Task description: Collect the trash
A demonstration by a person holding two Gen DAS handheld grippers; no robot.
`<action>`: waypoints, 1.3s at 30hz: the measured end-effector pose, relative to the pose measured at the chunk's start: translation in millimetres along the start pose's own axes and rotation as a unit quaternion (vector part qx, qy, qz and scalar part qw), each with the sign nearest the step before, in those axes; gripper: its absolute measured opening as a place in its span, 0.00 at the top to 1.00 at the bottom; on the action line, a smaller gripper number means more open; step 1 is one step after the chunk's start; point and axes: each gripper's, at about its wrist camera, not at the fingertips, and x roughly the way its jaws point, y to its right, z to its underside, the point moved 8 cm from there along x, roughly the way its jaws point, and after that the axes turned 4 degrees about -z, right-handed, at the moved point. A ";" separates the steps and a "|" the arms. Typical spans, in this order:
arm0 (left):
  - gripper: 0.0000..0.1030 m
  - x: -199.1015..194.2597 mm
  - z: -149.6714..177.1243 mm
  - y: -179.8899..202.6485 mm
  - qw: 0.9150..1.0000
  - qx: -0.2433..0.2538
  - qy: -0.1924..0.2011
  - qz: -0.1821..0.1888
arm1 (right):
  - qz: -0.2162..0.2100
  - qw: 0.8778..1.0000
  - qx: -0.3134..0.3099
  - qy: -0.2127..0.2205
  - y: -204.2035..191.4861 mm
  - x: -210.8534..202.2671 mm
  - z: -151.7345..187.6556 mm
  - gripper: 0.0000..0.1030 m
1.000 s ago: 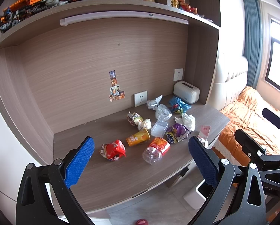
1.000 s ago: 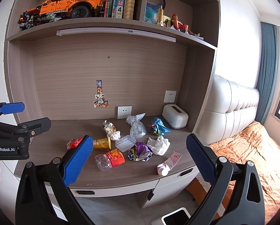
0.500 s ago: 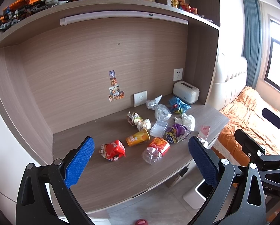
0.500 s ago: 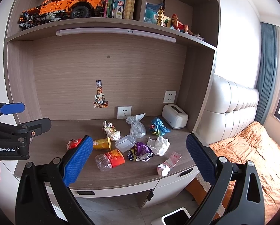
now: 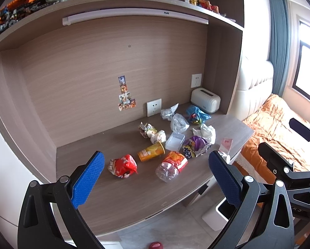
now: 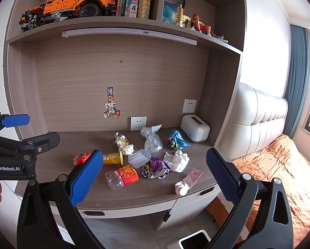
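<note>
Trash lies scattered on the wooden desk (image 5: 117,195): a red snack bag (image 5: 122,166), an orange cup (image 5: 150,151) on its side, a crushed plastic bottle (image 5: 171,166) with an orange label, a clear plastic box (image 5: 175,141), a purple wrapper (image 5: 196,146), white crumpled paper (image 5: 205,130), a blue wrapper (image 5: 196,115) and a clear bag (image 5: 177,122). My left gripper (image 5: 155,178) is open and empty, held back from the desk's front. My right gripper (image 6: 155,178) is open and empty, also in front of the desk. A white trash bin (image 6: 193,241) stands on the floor below.
A white toaster (image 5: 205,103) stands at the desk's back right. A pink tube (image 6: 188,181) lies near the desk's front edge. A shelf (image 6: 113,26) above holds an orange toy truck, books and figurines. A bed with an orange cover (image 6: 279,172) is at the right.
</note>
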 end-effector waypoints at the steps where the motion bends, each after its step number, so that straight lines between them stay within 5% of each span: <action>1: 0.04 1.6 0.3 -0.5 1.000 0.000 -0.001 0.001 | 0.000 1.000 0.000 -0.002 -0.5 2.7 0.3 0.04; 22: 0.04 98.0 31.9 -68.2 0.999 -0.006 -0.024 -0.049 | -0.034 0.996 0.015 -0.076 -55.3 121.1 35.6 0.04; 39: 0.04 252.2 72.0 -87.5 0.995 0.006 -0.101 -0.028 | 0.017 0.976 0.107 -0.188 -64.0 255.3 112.0 0.04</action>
